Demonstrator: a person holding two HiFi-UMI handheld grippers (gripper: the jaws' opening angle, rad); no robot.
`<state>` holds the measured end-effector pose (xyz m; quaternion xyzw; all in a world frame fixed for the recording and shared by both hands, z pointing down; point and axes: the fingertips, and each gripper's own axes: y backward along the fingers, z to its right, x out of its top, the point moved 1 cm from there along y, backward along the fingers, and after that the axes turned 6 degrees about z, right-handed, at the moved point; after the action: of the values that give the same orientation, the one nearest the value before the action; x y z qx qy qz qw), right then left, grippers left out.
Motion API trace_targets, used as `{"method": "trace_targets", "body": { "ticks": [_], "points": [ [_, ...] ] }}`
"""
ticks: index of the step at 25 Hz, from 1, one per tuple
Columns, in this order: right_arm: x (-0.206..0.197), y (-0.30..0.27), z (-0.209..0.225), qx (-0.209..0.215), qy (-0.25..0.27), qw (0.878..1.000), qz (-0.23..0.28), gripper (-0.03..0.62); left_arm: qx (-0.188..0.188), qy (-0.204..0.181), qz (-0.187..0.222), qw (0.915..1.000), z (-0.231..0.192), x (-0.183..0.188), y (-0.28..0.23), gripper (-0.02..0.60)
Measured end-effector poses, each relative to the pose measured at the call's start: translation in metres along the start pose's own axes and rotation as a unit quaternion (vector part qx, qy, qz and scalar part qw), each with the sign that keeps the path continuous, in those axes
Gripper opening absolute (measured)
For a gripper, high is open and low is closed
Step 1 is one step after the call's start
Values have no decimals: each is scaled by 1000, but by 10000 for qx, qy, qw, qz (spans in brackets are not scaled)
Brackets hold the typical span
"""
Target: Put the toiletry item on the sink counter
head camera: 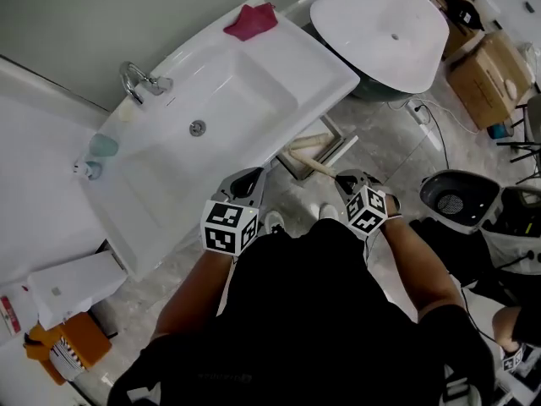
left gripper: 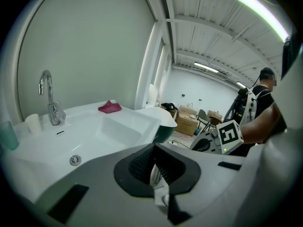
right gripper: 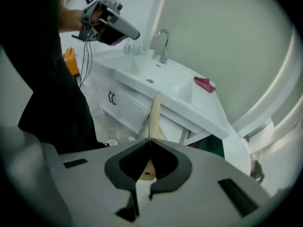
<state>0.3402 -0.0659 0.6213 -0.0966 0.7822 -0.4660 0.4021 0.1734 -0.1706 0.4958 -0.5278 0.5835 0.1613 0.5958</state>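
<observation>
My right gripper [head camera: 342, 178] is shut on a flat cream tube [head camera: 317, 167], the toiletry item. It hangs low in front of the white sink counter [head camera: 325, 57], below the counter's front edge. In the right gripper view the tube [right gripper: 155, 117] sticks up out of the closed jaws [right gripper: 150, 143], with the counter beyond it. My left gripper [head camera: 251, 178] is at the counter's front edge, by the basin [head camera: 228, 100]. Its jaws [left gripper: 154, 150] look shut with nothing held.
On the counter are a chrome tap [head camera: 135, 81], a pink cloth [head camera: 251, 19] at the far right corner and a teal cup [head camera: 103, 145] at the left. A white tub [head camera: 385, 28] stands right of the counter, with cardboard boxes [head camera: 490, 70] beyond it.
</observation>
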Motion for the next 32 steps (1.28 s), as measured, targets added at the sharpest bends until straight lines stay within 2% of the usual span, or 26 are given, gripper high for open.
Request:
{"method": "trace_targets", "body": {
  "ticks": [3, 6, 10, 15, 20, 23, 26, 29, 32],
  "points": [
    [-24, -29, 18, 271, 381, 9985, -279, 5, 295, 146, 9, 9995, -2, -2, -3, 5],
    [-45, -59, 37, 454, 716, 9951, -504, 5, 749, 392, 117, 9964, -8, -4, -6, 5],
    [-60, -98, 58, 624, 1645, 9825, -606, 5, 1321, 777, 240, 9879, -4, -8, -9, 6],
    [-76, -142, 73, 1103, 2877, 9491, -653, 5, 1853, 1018, 94, 9774, 16, -20, -16, 5],
    [-90, -177, 68, 1653, 3982, 9001, -623, 5, 2530, 1298, 137, 9586, 26, -25, -5, 5],
    [-86, -188, 64, 1924, 4101, 8892, -643, 5, 2858, 1385, 127, 9482, 31, -31, 6, 5],
    [-100, -216, 63, 1917, 4318, 8785, -708, 6, 3105, 1483, 76, 9389, 36, -40, 16, 5],
    [-106, -226, 60, 2017, 4366, 8743, -654, 6, 3284, 1563, 0, 9315, 43, -48, 22, 5],
    [-110, -229, 60, 2086, 4311, 8753, -665, 8, 3413, 1625, -8, 9258, 44, -50, 26, 6]
  ]
}}
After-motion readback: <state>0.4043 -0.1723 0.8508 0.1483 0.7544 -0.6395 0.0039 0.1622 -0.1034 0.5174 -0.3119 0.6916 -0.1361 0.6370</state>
